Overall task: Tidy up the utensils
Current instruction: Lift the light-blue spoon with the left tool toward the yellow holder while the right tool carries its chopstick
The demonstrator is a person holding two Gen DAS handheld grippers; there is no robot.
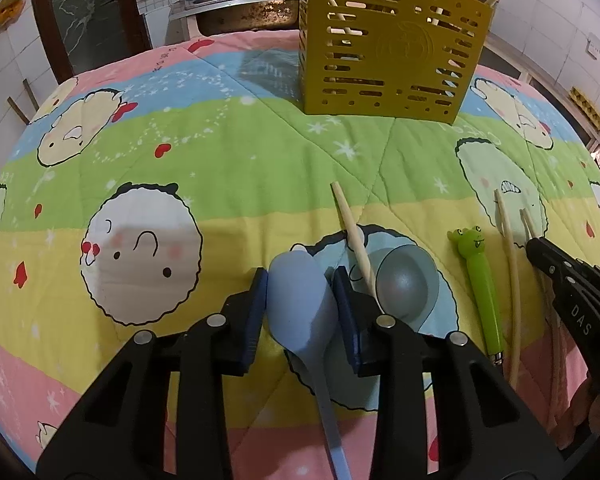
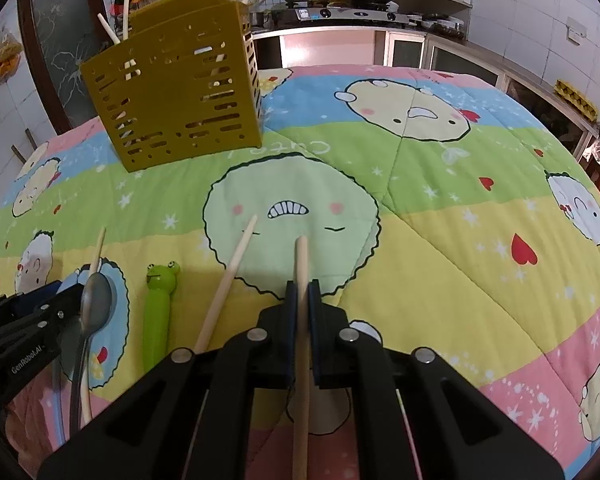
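In the lower centre of the left wrist view, the left gripper (image 1: pixel 302 280) pinches the bowl of a blue spoon (image 1: pixel 300 300) between its pads, the handle running down to the bottom edge; just right of it lie a metal spoon (image 1: pixel 406 284), a chopstick (image 1: pixel 354 236) and a green frog-handled utensil (image 1: pixel 482 280) on the cartoon quilt (image 1: pixel 180 160). In the right wrist view, the right gripper (image 2: pixel 302 292) is pressed together on one chopstick (image 2: pixel 302 264); a second chopstick (image 2: pixel 230 280) lies just to its left. Farther, in the upper left, stands the yellow slotted holder (image 2: pixel 176 96) with chopsticks in it.
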